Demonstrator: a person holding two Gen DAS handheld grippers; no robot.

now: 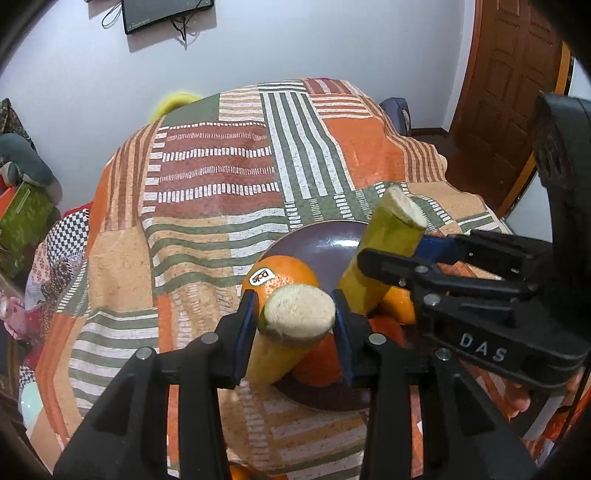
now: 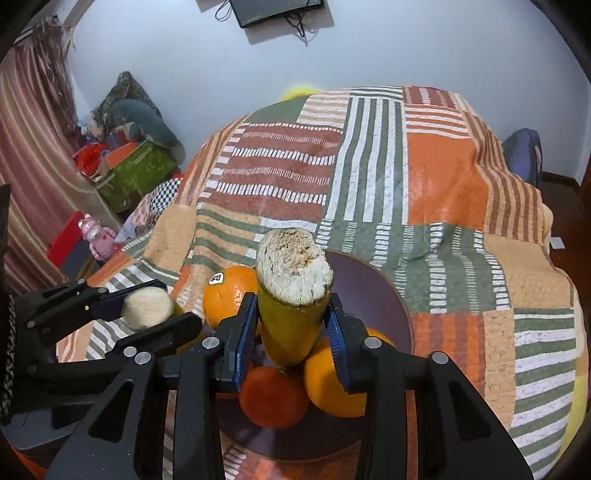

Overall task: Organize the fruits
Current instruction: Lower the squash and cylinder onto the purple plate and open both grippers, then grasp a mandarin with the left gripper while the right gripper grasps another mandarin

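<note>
A dark purple plate (image 1: 325,242) (image 2: 384,295) sits on the patterned cloth and holds three oranges. One orange (image 1: 286,273) (image 2: 227,299) bears a sticker. A darker one (image 2: 273,398) and a yellow-orange one (image 2: 327,384) lie nearer. My left gripper (image 1: 295,314) (image 2: 168,306) is shut on a yellow-green cut stalk (image 1: 273,358), held tilted over the plate's near left side. My right gripper (image 2: 291,317) (image 1: 395,249) is shut on a second cut stalk (image 2: 291,332) (image 1: 388,229), whose lower end touches the oranges.
A table under a striped patchwork cloth (image 1: 221,177) (image 2: 443,177) stretches away behind the plate. Boxes and clutter (image 2: 133,173) stand on the floor at the left. A wooden door (image 1: 517,74) is at the right, and a dark screen (image 2: 277,11) hangs on the wall.
</note>
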